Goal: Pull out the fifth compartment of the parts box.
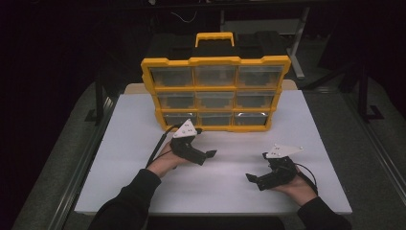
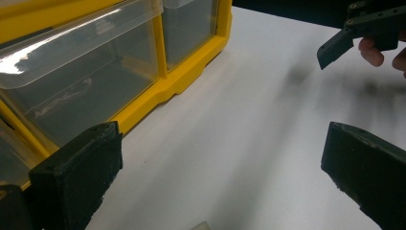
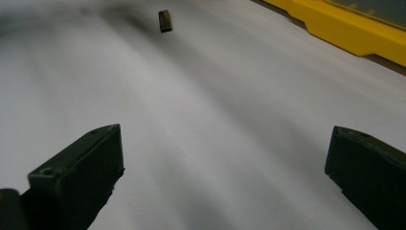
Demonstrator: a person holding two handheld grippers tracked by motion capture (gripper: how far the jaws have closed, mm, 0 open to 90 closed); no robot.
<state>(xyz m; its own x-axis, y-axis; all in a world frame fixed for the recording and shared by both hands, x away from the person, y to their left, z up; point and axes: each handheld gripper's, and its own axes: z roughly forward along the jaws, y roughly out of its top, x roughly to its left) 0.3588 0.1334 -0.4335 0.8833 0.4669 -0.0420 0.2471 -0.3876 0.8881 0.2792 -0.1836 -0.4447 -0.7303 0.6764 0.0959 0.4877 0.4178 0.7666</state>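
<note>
1. A dark room surrounds the white table [image 1: 143, 120].
2. The yellow drawer cabinet [image 1: 215, 61] stands upright at the table's far middle, clear drawers facing the person.
3. The left gripper [image 1: 209, 154] hovers just before its bottom-left drawer [image 1: 178, 118], jaws spread, empty.
4. The right gripper [image 1: 250, 177] hangs well apart, jaws spread, empty.

A white table top [image 1: 134, 120] lies brightly lit under an otherwise dark room; grey floor [image 1: 67, 139] shows dimly on both sides of it; black metal frame legs [image 1: 99, 96] stand at its left and right; behind it, a pale desk [image 1: 268, 25] sits in shadow.
</note>
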